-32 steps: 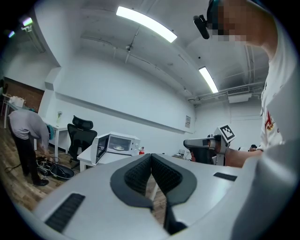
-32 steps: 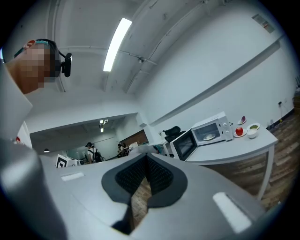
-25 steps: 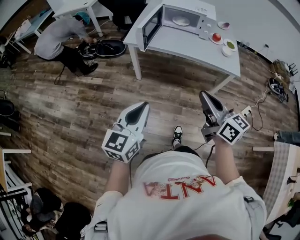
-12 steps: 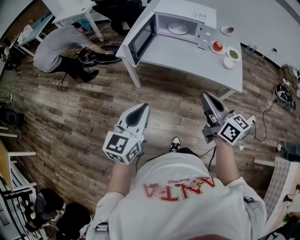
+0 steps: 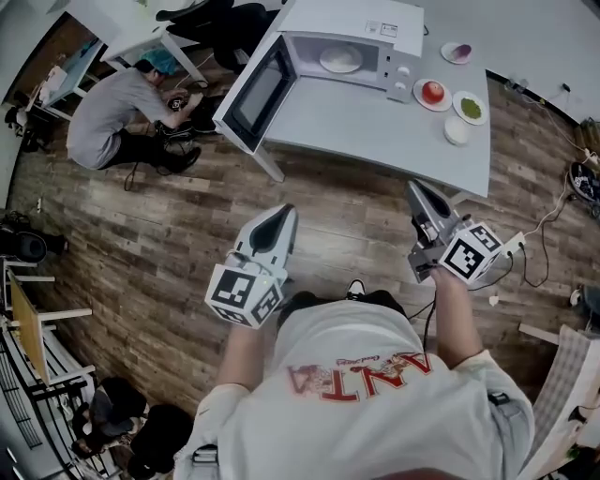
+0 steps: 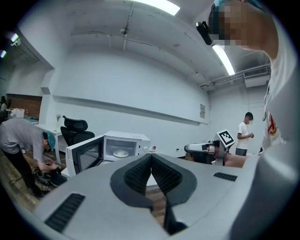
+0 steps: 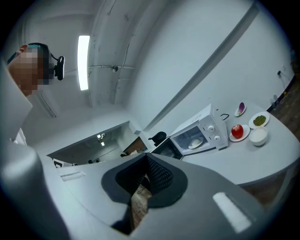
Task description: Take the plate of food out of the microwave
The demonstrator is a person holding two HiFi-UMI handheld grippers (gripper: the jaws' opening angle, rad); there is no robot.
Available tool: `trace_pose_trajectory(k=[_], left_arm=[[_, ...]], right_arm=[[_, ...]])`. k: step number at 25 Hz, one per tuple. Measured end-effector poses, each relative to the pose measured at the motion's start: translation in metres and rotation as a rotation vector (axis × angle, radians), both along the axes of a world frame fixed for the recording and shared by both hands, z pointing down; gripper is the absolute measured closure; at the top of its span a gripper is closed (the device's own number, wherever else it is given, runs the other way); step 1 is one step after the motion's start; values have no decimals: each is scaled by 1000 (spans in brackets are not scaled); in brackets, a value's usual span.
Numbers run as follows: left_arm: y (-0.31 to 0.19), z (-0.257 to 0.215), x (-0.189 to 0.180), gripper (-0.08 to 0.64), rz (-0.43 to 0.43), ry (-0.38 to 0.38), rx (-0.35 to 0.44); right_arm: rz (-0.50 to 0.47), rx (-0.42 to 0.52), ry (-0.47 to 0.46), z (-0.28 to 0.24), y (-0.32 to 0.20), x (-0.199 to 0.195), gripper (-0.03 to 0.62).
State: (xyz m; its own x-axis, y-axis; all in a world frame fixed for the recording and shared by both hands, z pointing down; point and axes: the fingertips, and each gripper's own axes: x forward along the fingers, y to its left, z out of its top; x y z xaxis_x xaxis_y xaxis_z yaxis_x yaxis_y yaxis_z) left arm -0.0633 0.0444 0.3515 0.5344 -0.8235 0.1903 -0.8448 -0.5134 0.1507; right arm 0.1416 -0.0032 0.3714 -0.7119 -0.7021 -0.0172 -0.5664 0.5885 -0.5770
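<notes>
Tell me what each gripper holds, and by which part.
Nothing is held. The left gripper and right gripper are both shut and empty; the plate sits inside the microwave.

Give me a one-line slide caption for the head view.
Left gripper and right gripper, both shut, short of the table; microwave open, plate inside.

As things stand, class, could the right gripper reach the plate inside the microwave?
Probably not yet: the right gripper hangs over the floor, well short of the table. The microwave door stands open, so nothing blocks the plate once nearer.
</notes>
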Motion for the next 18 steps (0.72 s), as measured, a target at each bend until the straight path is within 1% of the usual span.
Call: trace_pose_trajectory(k=[5,9,12,15,18], left_arm=[[-29,0,20,551,16,-14,-1],[-51,1,30,551,49,-14,1],[-71,6,34,551,79,0,1],[-99,5,38,551,107,19,18],[-128,1,35,551,128,35,35]], right_arm=[[24,-22,-20,11,-19,22,589],[58,-31,-23,17,-35,34,589],[87,-31,-15,18,-47,40,589],[116,-27,-1,16,-66,44,589],[137,-16,18,9,-90,38,589]])
